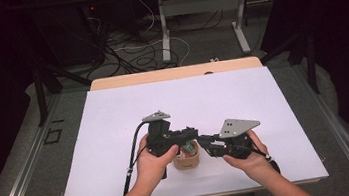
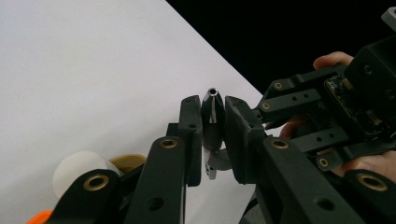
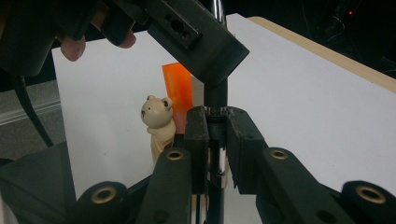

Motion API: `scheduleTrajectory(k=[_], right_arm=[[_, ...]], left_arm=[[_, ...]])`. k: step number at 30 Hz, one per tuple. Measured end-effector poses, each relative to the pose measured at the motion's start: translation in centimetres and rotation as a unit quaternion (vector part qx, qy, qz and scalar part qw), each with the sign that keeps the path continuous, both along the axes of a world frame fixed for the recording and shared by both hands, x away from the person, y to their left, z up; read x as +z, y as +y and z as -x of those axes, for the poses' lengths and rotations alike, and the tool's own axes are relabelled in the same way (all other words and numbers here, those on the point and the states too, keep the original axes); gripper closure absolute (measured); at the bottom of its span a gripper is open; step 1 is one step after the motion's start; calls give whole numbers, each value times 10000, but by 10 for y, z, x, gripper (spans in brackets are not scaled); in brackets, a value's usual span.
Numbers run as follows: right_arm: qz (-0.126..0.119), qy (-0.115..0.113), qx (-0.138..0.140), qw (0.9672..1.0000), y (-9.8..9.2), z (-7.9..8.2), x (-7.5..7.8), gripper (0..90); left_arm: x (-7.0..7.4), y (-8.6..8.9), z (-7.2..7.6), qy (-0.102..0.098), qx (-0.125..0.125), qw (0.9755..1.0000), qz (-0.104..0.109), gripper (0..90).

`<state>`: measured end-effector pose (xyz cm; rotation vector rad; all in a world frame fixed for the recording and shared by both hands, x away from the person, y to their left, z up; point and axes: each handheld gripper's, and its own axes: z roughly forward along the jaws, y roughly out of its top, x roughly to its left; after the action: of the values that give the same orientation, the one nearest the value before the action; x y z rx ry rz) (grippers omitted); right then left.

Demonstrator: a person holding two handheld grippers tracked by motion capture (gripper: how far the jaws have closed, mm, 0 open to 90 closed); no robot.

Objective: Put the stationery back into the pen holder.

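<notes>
Low centre of the high view, above the white counter (image 1: 114, 115): left gripper (image 2: 213, 135) and right gripper (image 3: 216, 140) both clamp one slim pen (image 2: 211, 122). Light, stiff, slippery metal; grip mid-barrel.

Black grippers (image 1: 195, 138) with brass screws, grey three-cornered plates.

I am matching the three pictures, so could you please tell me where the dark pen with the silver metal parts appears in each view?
High view: the dark pen with silver metal parts lies between the left gripper and right gripper, above the tan pen holder.
Left gripper view: it stands upright at centre, clamped between the jaws.
Right gripper view: it runs vertically at centre, clamped low.
Shared landmark: the white table sheet.
</notes>
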<state>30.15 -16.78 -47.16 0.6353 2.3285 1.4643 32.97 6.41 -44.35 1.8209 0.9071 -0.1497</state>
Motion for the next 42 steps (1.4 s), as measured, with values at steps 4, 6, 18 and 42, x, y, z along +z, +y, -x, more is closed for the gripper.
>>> scheduleTrajectory(k=[4, 6, 18, 42], right_arm=[[-4, 35, 15, 10000, 0, -1, -1, 755], [-53, 40, -33, 10000, -1, -2, -1, 708], [-291, 325, -568, 9974, -22, -9, -4, 475], [-148, 528, -821, 9951, -34, -21, -17, 455]], left_arm=[[1, 1, 0, -84, 89, 9999, -99, 795], [3, 4, 0, -98, 109, 9999, -76, 795], [29, 24, 1, -137, 231, 9995, -163, 795], [18, 27, -1, -173, 569, 9919, -1121, 796]])
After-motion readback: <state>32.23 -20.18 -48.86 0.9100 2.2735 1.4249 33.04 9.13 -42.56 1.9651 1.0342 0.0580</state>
